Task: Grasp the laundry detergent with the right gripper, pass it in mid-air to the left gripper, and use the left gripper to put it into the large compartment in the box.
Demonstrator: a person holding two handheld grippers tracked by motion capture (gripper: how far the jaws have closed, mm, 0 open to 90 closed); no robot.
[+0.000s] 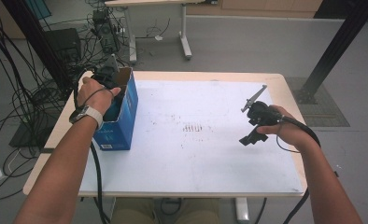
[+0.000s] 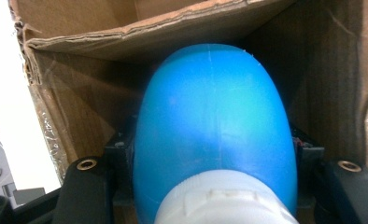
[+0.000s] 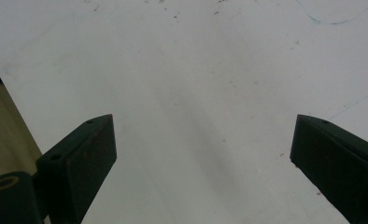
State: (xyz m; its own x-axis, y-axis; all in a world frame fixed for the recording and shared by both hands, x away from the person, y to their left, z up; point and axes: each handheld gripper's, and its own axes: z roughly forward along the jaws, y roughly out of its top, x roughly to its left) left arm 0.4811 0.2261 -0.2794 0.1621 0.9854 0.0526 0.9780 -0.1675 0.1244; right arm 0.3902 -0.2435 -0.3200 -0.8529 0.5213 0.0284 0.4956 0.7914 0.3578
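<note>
A blue plastic bottle point(image 2: 215, 130) with a white cap point(image 2: 224, 198) sits between the black fingers point(image 2: 119, 154) of my left gripper point(image 1: 108, 79), which is shut on it. The bottle is down inside an open cardboard box point(image 2: 74, 98), blue on the outside point(image 1: 126, 119), standing at the table's left edge. In the high view the left hand covers the box's opening and hides the bottle. My right gripper point(image 1: 250, 138) hangs over the right part of the white mat point(image 1: 196, 154). Its jaws point(image 3: 203, 140) stand wide open with nothing between them.
The white mat point(image 3: 196, 70) covers most of the wooden table point(image 1: 285, 84) and has a few small dark marks near its middle. Cables point(image 1: 14, 107) and equipment lie on the floor to the left. A black post point(image 1: 336, 46) stands at the far right.
</note>
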